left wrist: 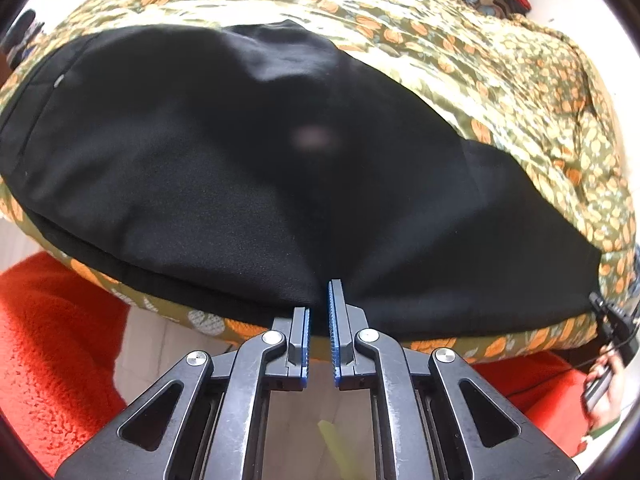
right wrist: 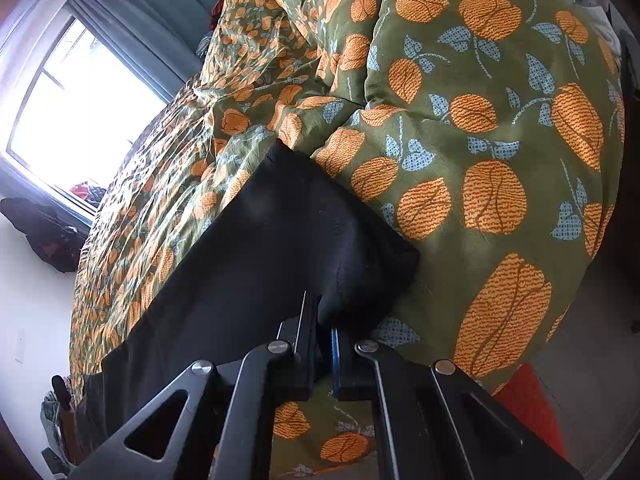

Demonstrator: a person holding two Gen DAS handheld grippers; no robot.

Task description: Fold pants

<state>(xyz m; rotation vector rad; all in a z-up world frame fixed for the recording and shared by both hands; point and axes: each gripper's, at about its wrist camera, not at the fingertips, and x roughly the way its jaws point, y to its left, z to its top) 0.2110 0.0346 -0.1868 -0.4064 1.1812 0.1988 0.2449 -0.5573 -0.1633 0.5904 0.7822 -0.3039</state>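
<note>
Holding black pants [left wrist: 224, 152], soft, limp, light, at bed's near edge: left gripper [left wrist: 319, 312] nearly closed pinching hem; right gripper [right wrist: 323, 320] clamped on corner.

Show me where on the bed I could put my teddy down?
Free: the flowered quilt beyond the pants, toward the far edge, and the smooth stretch beside them toward the window in the right wrist view. Crowded: the near edge, where the left gripper and right gripper meet the pants, and the bunched quilt folds.
</note>
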